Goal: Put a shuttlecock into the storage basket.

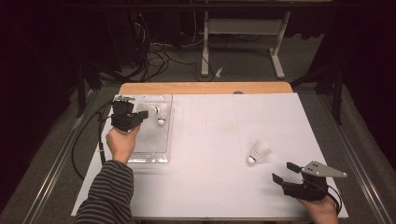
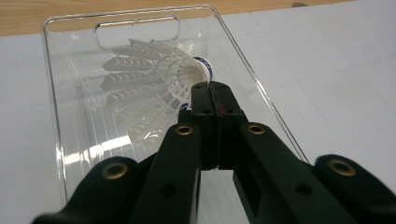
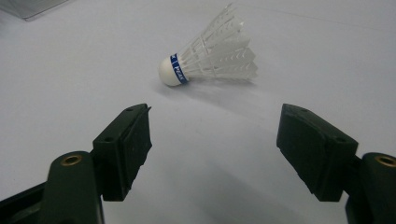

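My left gripper (image 2: pixel 215 100) sits over the clear plastic tray (image 2: pixel 52 84) at the table's far left, its jaws pressed together at the cork end of a shuttlecock (image 2: pixel 144 88); whether they pinch its edge I cannot tell. In the high view a shuttlecock (image 1: pixel 159 115) lies inside the tray (feathers pointing left). My right gripper (image 3: pixel 215 154) rests low with jaws wide apart, nothing between them, facing a second shuttlecock (image 3: pixel 212 56) lying on its side on the white table (image 3: pixel 70 70), near but apart.
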The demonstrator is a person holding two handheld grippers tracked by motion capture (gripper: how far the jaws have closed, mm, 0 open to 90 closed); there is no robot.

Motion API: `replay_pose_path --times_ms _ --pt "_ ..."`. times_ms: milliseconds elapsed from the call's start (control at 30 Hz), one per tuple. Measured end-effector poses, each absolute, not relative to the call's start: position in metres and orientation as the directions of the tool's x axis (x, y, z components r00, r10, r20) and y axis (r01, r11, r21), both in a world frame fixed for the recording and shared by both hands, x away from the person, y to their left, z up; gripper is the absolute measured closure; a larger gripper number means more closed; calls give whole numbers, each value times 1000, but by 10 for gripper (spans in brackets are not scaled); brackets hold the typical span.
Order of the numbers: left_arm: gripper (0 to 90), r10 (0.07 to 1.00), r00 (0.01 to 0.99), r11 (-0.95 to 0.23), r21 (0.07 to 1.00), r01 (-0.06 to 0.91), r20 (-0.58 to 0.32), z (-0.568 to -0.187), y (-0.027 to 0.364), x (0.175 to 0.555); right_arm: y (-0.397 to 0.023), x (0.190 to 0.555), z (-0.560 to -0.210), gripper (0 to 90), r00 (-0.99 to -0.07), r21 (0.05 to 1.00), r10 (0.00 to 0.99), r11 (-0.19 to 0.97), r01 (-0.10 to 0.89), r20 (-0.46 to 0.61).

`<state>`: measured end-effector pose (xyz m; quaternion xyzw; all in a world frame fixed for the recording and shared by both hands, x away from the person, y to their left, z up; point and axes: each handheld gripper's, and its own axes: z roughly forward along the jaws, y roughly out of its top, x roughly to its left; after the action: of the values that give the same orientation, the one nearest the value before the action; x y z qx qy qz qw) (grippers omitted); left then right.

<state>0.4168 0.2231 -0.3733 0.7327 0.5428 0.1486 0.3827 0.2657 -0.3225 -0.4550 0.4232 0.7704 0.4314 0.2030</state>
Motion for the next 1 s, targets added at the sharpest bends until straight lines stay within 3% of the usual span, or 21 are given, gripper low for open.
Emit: replay_pose_path --times_ms 1000 --pt "892 942 259 -47 681 731 -212 -393 225 439 -322 266 -455 266 -565 836 824 273 475 51"
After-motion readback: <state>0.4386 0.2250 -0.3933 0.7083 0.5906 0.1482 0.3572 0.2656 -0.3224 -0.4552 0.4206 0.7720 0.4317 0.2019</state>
